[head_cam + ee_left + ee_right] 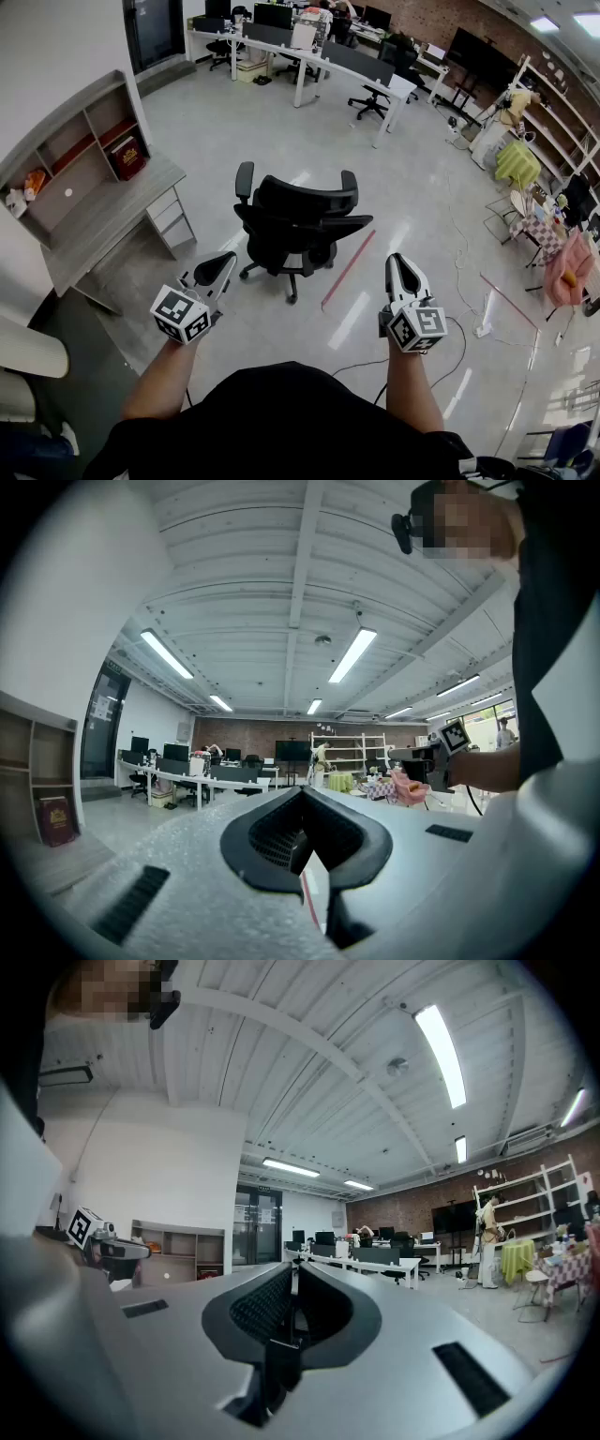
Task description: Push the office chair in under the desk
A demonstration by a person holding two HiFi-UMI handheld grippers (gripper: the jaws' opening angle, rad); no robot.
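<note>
A black office chair (295,223) with armrests stands on the grey floor, out in the open to the right of the grey desk (98,223) with shelves against the left wall. My left gripper (217,269) is shut and empty, held in front of the chair's lower left, apart from it. To the chair's lower right, my right gripper (401,269) is also shut with nothing in it. In the left gripper view the shut jaws (302,803) point level across the room. The right gripper view shows its shut jaws (292,1283) pointing toward the far desks.
A red strip (348,270) lies on the floor right of the chair. Cables (466,328) trail on the floor at right. White desks (319,66) with monitors stand at the back. Shelves and cluttered items (544,216) line the right side.
</note>
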